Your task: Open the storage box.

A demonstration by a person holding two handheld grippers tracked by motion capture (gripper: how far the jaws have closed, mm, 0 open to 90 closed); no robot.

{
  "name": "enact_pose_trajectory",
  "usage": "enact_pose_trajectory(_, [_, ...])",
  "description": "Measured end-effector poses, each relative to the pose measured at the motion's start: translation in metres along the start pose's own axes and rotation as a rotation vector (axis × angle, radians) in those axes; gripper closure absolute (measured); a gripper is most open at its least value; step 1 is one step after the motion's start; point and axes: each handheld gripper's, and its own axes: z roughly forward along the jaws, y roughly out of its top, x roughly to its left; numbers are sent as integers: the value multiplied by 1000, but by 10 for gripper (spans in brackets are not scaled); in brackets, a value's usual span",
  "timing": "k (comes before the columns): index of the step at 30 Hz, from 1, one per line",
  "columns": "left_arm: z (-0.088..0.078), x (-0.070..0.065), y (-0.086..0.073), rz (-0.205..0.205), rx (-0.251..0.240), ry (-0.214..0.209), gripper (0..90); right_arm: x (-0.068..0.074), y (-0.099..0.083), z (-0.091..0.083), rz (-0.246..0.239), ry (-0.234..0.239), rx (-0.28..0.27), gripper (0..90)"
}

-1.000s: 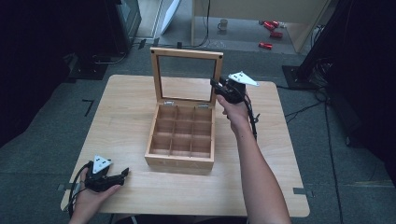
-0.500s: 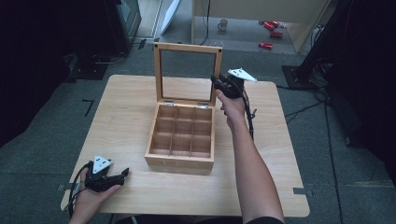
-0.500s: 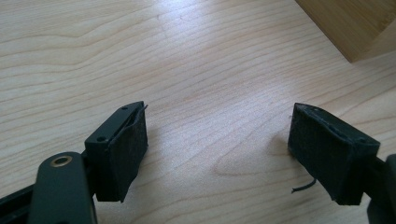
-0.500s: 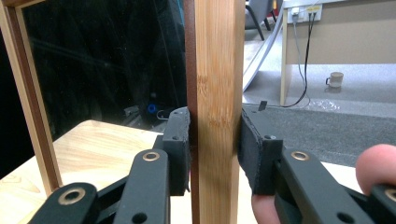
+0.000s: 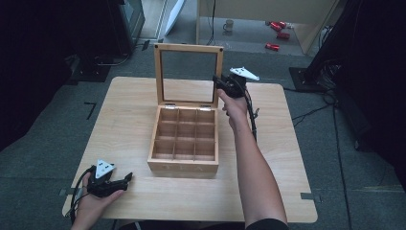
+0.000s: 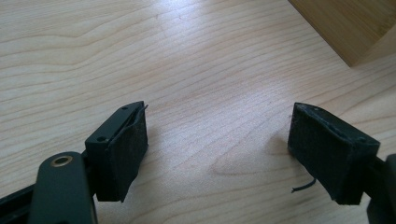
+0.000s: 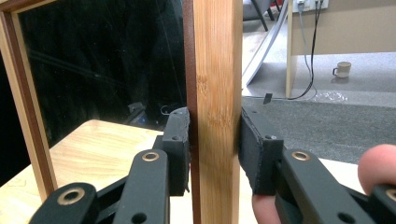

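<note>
Wooden box lid [image 7: 217,93] upright, clamped in right gripper [image 7: 215,140]; left gripper [image 6: 217,154] agape on table [image 6: 187,56].

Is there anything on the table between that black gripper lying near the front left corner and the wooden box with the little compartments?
Nothing. In the high view, bare light wooden tabletop separates the left gripper from the compartmented wooden box.

Pale matt wood table [image 5: 119,115], wooden box [image 5: 183,139] with glass-paned lid [image 5: 189,74], and rough black pads [image 6: 128,149].
</note>
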Motion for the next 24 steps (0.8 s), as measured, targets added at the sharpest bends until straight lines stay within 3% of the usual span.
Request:
enact_pose_trajectory(20, [0,1,0,-9,-6,-7,203,3,-3,0,16,-17,38,615])
enact_pose_trajectory(24, [0,1,0,-14,-9,-10,203,2,-8,-3,17,-29,66,564])
